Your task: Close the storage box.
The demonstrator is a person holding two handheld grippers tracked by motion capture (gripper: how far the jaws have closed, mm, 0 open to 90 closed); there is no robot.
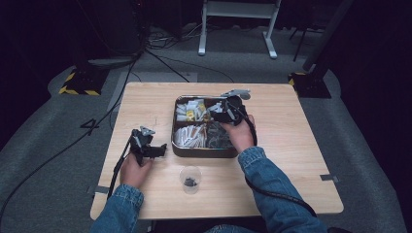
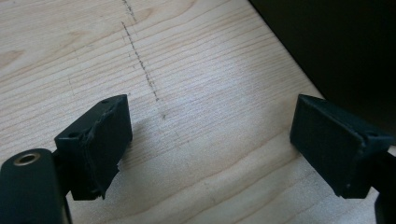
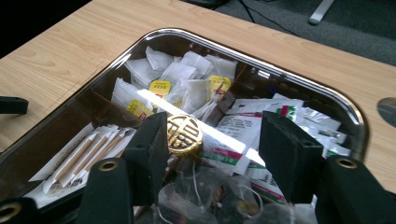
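While my right tongs point(image 3: 212, 154) hang wide and empty over the compartmented tin point(image 1: 176, 127) mid-bench, ready to pick sachets point(image 3: 182, 77), I rest my left tongs point(image 2: 210, 140), also wide, near-left beside the cup point(image 1: 190, 179).

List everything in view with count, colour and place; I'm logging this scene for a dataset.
table: one, light wood, centre.
tin tray: one, dark with a shiny rim, divided into compartments, mid-table.
tea bags: several, white with yellow tags, far-left compartment.
sachets: several, white with red and green print, far-right compartment.
stick packets: several, white and brown, near-left compartment.
gold knob: one, tray centre.
plastic cup: one, clear, dark bits inside, near edge.
left gripper: open, over bare table.
right gripper: open, over the tray.
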